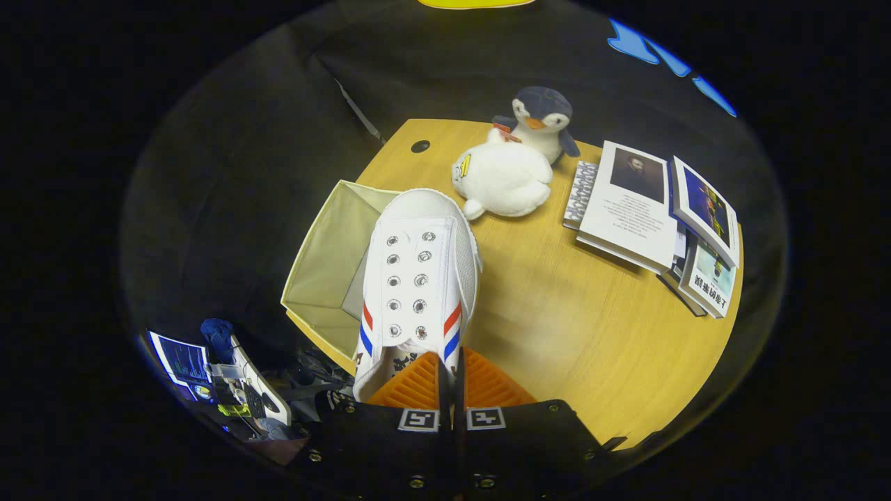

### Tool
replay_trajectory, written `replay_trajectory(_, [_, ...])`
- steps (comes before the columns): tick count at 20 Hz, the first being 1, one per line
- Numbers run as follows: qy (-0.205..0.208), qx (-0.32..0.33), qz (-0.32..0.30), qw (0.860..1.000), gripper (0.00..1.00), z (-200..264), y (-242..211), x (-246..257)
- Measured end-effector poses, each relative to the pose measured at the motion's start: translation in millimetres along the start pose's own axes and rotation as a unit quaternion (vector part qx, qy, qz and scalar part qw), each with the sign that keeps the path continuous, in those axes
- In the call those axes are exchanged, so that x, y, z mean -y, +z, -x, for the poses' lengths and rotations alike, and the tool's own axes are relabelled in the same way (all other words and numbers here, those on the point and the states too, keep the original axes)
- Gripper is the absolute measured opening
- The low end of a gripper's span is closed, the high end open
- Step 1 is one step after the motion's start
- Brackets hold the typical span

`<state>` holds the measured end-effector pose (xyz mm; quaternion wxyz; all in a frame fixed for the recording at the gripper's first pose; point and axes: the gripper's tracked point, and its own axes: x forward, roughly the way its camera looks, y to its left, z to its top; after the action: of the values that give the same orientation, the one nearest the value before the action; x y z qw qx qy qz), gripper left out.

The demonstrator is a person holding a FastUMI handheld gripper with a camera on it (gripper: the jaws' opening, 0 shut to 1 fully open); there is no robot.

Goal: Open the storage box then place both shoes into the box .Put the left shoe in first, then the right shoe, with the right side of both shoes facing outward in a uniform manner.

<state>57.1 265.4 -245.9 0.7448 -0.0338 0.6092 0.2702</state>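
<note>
Gripper (450, 376) fingers pinch shoe (418, 278) at heel end; long axis runs straight ahead of fingers, toe over right wall of open box (327, 257). Box lies ahead-left of fingers.

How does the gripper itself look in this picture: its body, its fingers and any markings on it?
The gripper has a wide black body with small round screws along its lower edge. Two square white tags printed with black block patterns sit side by side on top. Its fingers are ribbed, with fine parallel ridges, and taper forward.

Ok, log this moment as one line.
claw: shut on white shoe | shoe: held above open storage box | step: placing in box
</note>
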Motion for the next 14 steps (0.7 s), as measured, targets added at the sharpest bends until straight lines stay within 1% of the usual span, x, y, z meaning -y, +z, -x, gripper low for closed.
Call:
replay_trajectory(3, [0.002, 0.001, 0.025, 1.000, 0.00, -9.2, 22.1, -23.5])
replay_trajectory(9, [0.020, -0.010, 0.062, 0.998, 0.00, -37.0, 52.5, -76.4])
replay_trajectory(14, [0.018, -0.028, 0.065, 0.997, 0.00, -65.0, 61.4, -103.4])
